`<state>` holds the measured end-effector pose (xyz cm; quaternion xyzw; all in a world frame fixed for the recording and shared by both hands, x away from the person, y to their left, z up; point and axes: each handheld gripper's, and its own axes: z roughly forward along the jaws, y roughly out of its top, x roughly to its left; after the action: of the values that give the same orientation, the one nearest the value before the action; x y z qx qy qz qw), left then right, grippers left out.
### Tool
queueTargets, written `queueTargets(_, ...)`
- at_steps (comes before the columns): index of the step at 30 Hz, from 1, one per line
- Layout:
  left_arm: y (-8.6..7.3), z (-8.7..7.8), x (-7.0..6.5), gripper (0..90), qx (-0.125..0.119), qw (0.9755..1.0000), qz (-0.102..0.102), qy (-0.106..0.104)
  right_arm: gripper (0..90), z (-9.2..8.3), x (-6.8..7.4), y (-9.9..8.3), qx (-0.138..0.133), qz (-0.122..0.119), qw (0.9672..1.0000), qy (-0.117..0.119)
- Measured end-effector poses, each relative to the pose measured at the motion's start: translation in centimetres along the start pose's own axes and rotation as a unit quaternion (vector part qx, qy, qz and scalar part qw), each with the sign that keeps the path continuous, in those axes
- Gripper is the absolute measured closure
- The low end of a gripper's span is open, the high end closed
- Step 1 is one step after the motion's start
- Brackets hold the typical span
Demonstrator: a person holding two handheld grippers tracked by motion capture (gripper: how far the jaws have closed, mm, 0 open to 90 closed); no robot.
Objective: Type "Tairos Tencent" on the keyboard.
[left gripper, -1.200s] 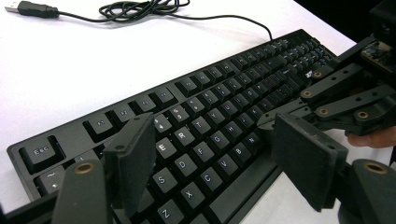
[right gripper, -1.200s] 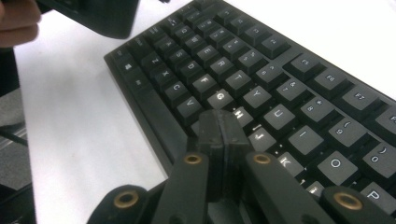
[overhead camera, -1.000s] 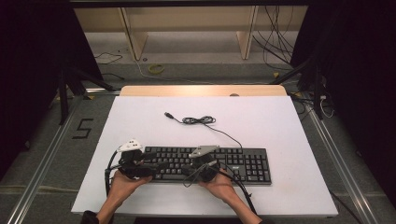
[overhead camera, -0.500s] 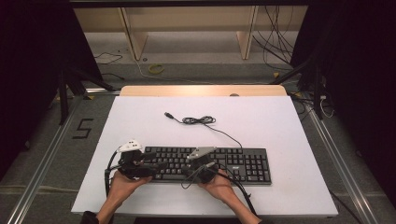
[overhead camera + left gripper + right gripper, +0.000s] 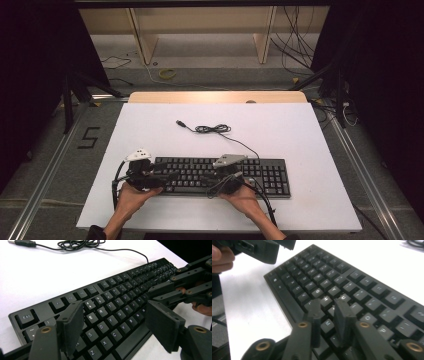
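A black keyboard (image 5: 270, 177) lies flat near the front edge of the white table (image 5: 300, 130). Its thin cable (image 5: 212, 129) runs back to a loose coil and ends in a USB plug (image 5: 179, 122). My left gripper (image 5: 167, 179) hovers over the keyboard's left end. In the left gripper view the left gripper (image 5: 115, 312) stands open, nothing between its jaws, above the letter keys (image 5: 112, 302). My right gripper (image 5: 210, 181) points left over the middle keys. In the right gripper view the right gripper (image 5: 328, 305) has its jaws drawn together to a narrow gap, low over the keys (image 5: 332, 277).
A person's hands (image 5: 131, 197) hold both grippers from the table's front edge. Bare white tabletop extends behind and to the right of the keyboard. Beyond the table's far wooden edge (image 5: 215, 97) are shelving legs and floor cables (image 5: 167, 74). Metal rails (image 5: 45, 185) run along both sides.
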<state>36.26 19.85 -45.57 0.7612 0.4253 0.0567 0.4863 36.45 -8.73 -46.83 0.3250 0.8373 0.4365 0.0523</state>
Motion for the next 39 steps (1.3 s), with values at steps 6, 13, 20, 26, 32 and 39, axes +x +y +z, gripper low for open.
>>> queueTargets(6,0.1,0.1,0.1,32.4,0.002,1.0,0.0,0.004,63.5,-1.4,-0.6,-0.1,-0.022,0.011,0.9997,0.008)
queueTargets(13,0.3,0.2,0.1,35.0,0.004,1.0,0.002,0.002,55.3,-2.8,-0.8,-0.3,-0.036,0.013,0.9992,0.009)
queueTargets(20,0.6,0.7,-0.1,39.8,0.009,0.9999,0.008,0.001,49.4,-3.6,-1.1,-0.7,-0.048,0.019,0.9986,0.008)
queueTargets(26,0.8,1.4,-0.3,46.3,0.017,0.9997,0.017,-0.007,46.0,-4.1,-1.3,-0.9,-0.054,0.02,0.9983,0.004)
queueTargets(32,0.8,1.9,-0.4,54.2,0.025,0.9993,0.023,-0.015,44.5,-4.5,-1.4,-1.1,-0.057,0.019,0.9982,0.001)
queueTargets(39,1.1,3.0,-0.6,65.3,0.042,0.9983,0.036,-0.02,41.5,-4.7,-1.6,-1.5,-0.059,0.02,0.998,-0.005)
